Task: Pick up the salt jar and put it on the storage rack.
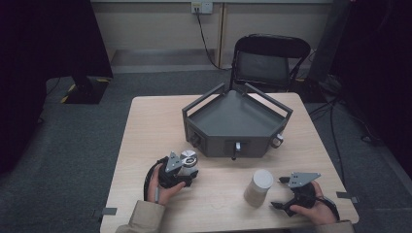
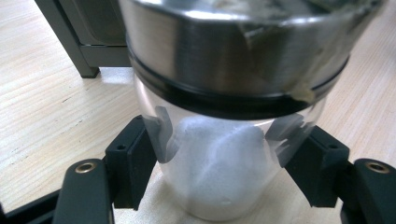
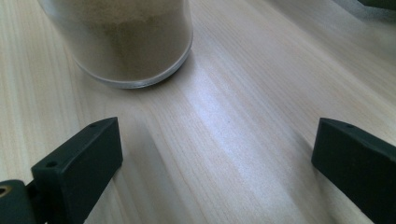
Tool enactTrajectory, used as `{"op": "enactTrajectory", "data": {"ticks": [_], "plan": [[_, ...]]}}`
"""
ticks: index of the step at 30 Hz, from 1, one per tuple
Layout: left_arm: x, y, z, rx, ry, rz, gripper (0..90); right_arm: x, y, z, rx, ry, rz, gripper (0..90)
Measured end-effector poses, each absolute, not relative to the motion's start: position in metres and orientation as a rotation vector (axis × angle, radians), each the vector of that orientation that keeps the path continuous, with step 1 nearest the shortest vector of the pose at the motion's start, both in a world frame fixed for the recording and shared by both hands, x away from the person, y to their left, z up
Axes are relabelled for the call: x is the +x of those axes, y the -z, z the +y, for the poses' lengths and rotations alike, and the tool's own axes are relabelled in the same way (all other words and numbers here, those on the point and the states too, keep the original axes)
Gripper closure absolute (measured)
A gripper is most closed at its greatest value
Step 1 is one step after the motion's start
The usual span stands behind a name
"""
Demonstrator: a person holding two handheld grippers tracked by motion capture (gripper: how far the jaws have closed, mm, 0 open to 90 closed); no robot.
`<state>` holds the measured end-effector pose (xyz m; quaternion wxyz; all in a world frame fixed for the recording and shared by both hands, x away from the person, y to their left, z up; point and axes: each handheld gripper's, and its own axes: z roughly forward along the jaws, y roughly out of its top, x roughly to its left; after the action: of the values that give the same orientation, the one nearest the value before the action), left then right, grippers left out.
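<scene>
A clear glass jar [image 2: 219,163] of white powder with a shiny metal lid [image 2: 233,51] stands on the wooden table [image 1: 145,131], front left. My left gripper [image 2: 224,175] is shut on its glass body, one black pad pressing each side below the lid. From above, the left gripper [image 1: 186,171] sits beside the jar [image 1: 188,159] in the person's left hand. A second jar [image 1: 258,188], with tan powder and a pale top, stands front right. My right gripper [image 1: 278,193] is open just right of it. In the right gripper view the tan jar [image 3: 126,42] is ahead and left of the open right gripper [image 3: 215,163].
A dark grey angular tray [image 1: 233,121] with raised rails and knobs on its front faces stands at the table's far middle. A black folding chair [image 1: 269,60] is behind the table. Bare tabletop lies between the two jars and along the left side.
</scene>
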<state>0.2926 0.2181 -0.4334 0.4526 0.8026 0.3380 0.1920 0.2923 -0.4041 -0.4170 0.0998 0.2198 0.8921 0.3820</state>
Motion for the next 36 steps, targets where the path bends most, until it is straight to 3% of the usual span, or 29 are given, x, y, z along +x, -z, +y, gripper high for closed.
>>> {"op": "enactTrajectory", "data": {"ticks": [20, 36], "plan": [[0.286, 0.424, 0.210, 2.003, -0.481, 0.848, 31.4, 0.292, 0.417, -0.404, 0.650, -1.129, 2.637, 0.9], [0.289, 0.390, 0.211, 1.997, -0.404, 0.832, 31.4, 0.292, 0.417, -0.404, 0.649, -1.129, 2.638, 0.8]]}}
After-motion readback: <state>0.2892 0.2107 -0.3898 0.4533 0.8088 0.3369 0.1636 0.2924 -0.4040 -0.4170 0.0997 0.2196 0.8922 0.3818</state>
